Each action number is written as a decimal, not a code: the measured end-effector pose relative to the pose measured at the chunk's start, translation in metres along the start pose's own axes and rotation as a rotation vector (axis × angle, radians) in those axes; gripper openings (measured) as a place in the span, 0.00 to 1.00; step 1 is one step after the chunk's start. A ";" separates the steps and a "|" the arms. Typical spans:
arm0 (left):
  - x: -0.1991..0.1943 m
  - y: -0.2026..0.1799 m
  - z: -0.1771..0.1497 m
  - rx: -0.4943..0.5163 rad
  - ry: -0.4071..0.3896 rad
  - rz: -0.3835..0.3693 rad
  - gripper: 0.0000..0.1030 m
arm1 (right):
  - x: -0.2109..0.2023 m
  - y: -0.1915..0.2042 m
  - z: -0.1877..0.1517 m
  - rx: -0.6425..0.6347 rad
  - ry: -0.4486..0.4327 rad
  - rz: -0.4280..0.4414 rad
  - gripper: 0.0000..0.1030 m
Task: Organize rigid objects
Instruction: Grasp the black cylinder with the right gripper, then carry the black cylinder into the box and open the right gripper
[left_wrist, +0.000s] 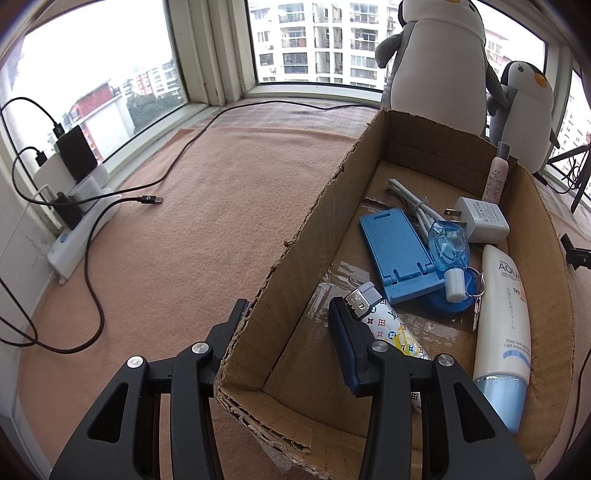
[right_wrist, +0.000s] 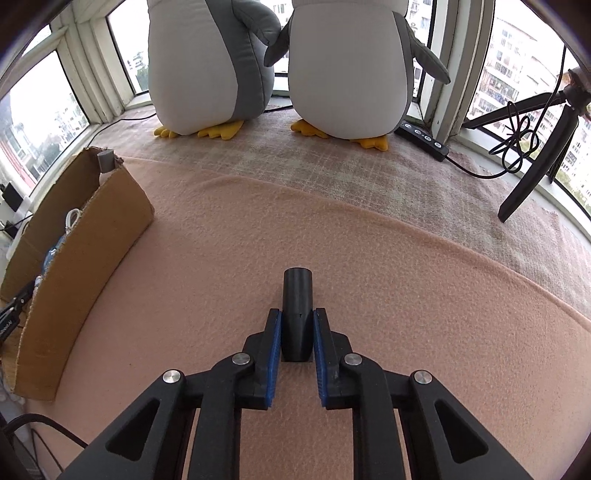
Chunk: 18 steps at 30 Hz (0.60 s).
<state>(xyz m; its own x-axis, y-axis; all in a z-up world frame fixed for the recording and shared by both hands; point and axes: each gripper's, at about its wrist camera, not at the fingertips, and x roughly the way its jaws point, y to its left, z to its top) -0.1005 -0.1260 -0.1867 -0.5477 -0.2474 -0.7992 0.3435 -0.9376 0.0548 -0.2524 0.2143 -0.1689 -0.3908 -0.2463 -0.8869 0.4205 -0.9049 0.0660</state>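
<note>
The black cylinder (right_wrist: 297, 317) lies on the pink blanket (right_wrist: 406, 277), pinched between the right gripper (right_wrist: 297, 325) pads. The left gripper (left_wrist: 291, 314) gapes wide, straddling the cardboard box (left_wrist: 295, 258) wall.

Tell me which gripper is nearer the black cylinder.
Right. The right gripper has the black cylinder between its fingers; the left gripper straddles the cardboard box wall instead.
</note>
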 end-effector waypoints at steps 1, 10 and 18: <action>0.000 0.000 0.000 0.000 0.000 0.000 0.40 | -0.004 0.004 -0.002 0.003 -0.008 0.012 0.14; 0.000 -0.001 0.001 0.003 -0.004 -0.002 0.40 | -0.054 0.067 0.008 -0.052 -0.116 0.117 0.14; 0.001 0.000 0.002 -0.001 -0.005 -0.008 0.40 | -0.074 0.126 0.032 -0.124 -0.168 0.192 0.14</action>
<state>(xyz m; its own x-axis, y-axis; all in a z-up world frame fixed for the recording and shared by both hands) -0.1026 -0.1265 -0.1867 -0.5548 -0.2408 -0.7964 0.3398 -0.9393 0.0472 -0.1969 0.1071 -0.0798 -0.4196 -0.4727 -0.7749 0.5929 -0.7892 0.1603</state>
